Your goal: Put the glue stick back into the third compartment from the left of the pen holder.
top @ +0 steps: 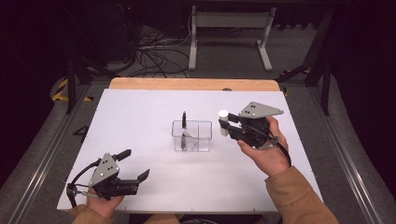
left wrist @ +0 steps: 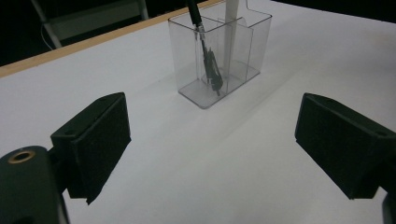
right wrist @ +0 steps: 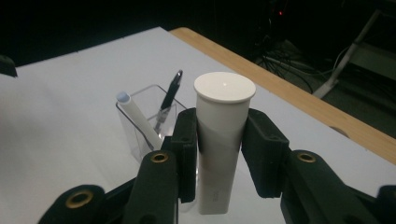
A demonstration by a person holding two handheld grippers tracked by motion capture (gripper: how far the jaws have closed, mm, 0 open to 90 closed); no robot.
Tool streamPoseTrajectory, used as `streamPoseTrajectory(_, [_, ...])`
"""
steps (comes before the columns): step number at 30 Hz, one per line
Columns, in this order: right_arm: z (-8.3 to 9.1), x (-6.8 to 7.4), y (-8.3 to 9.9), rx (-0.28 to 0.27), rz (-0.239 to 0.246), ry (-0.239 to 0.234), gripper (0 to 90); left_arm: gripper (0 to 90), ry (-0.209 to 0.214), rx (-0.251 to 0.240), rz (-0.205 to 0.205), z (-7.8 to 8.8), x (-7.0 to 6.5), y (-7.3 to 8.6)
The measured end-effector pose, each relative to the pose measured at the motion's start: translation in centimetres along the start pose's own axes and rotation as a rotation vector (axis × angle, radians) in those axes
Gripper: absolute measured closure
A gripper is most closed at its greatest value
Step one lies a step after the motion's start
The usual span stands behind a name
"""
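Observation:
A clear plastic divided box [top: 192, 136] stands at the middle of the white table top. A black pen [top: 184, 122] leans upright in it. My right gripper [top: 228, 126] hovers just right of the box, shut on an upright white capped tube [top: 223, 121]. In the right gripper view the white tube [right wrist: 221, 135] is pinched between both pads, with the box [right wrist: 140, 123] behind it holding a white pen [right wrist: 134, 115] and the black pen [right wrist: 169, 95]. My left gripper [top: 135, 164] rests at the near left, open and holding nothing. It faces the box [left wrist: 219, 60] across bare table.
The white board [top: 140, 116] lies on a wooden table whose edge [top: 187, 84] shows at the back. Beyond it, cables and a desk's white legs [top: 229, 42] are on the floor. Bare board lies between the left gripper and the box.

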State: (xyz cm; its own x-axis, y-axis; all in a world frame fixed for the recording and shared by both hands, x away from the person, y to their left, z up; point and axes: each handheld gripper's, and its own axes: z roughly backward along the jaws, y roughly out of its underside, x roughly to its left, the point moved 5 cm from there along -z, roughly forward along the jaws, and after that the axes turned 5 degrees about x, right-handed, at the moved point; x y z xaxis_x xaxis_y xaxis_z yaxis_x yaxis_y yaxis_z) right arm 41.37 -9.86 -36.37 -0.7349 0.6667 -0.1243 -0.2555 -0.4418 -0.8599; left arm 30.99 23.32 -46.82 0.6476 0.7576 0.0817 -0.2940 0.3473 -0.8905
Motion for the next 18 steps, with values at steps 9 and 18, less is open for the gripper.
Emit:
streamPoseTrajectory(9, [-0.8, 0.7, -1.2, -0.09, 0.01, -0.047, 66.8, 11.1, 0.0, -0.002, 0.002, 0.0, 0.0, 0.0])
streamPoseTrajectory(18, [-2.0, 1.0, -2.0, -0.165, 0.004, -0.108, 66.8, 11.1, 0.002, -0.003, 0.001, 0.0, 0.0, 0.0])
